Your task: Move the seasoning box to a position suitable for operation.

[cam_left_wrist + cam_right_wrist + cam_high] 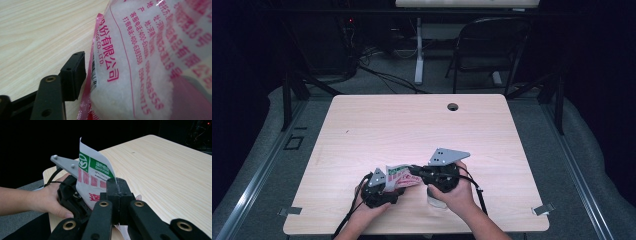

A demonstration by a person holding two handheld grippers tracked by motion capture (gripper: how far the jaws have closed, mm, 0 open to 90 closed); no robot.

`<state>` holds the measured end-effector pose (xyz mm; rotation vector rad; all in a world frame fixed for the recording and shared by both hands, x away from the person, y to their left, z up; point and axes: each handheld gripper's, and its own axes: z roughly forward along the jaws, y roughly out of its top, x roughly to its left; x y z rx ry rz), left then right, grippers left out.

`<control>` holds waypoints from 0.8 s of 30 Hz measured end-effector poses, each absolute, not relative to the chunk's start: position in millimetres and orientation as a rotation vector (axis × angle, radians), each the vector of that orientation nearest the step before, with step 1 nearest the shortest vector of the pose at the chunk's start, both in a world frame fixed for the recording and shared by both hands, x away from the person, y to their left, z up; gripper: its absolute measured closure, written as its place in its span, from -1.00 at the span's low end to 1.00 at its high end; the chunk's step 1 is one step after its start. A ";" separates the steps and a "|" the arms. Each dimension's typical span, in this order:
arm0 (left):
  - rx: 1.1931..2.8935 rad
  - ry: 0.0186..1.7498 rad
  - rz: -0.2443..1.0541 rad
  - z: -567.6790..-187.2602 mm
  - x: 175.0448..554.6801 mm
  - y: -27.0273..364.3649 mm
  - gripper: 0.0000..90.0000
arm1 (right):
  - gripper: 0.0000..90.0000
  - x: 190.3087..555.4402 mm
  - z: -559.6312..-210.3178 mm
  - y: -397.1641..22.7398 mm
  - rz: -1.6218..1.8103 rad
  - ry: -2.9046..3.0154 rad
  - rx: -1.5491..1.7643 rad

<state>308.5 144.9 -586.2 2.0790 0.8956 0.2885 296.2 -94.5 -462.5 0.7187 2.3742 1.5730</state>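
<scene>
Right gripper view: right gripper (pixel 117 187) clenched on the bag's (pixel 93 176) edge, holding it upright over the desk (pixel 162 170), while left gripper (pixel 75 75) sits released beside the bag, one pad near its seam.

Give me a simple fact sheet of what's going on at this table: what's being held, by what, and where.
Item: bag of white grains with pink and green print
Right gripper: jaws shut on the bag's edge
Left gripper: beside the bag; the one jaw in view stands clear of it, so open
Bag position: off the table where pinched, standing up from the right gripper's jaws
Surface: light wooden table, with a round hole at the far edge
Hands: one on each gripper, at the near edge
</scene>
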 end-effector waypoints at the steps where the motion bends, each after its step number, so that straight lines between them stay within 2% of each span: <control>1: 2.076 0.904 0.286 -586.4 309.6 144.1 -0.16 | 1.00 296.3 -462.7 -94.4 1.572 2.374 0.719; 6: 2.082 0.935 0.267 -587.9 314.6 141.8 -0.14 | 1.00 296.5 -463.0 -96.3 1.572 2.371 0.728; 9: 2.116 0.932 0.294 -587.8 314.9 138.9 0.02 | 1.00 296.4 -462.7 -97.3 1.569 2.370 0.728; 14: 2.145 0.907 0.348 -587.3 313.3 136.7 0.12 | 1.00 296.7 -463.0 -98.9 1.570 2.365 0.733; 17: 2.155 0.874 0.392 -586.9 310.2 134.8 0.26 | 1.00 296.8 -463.1 -99.2 1.575 2.362 0.737; 24: 2.154 0.877 0.406 -586.8 309.5 134.6 0.30 | 1.00 297.3 -463.9 -101.4 1.576 2.363 0.741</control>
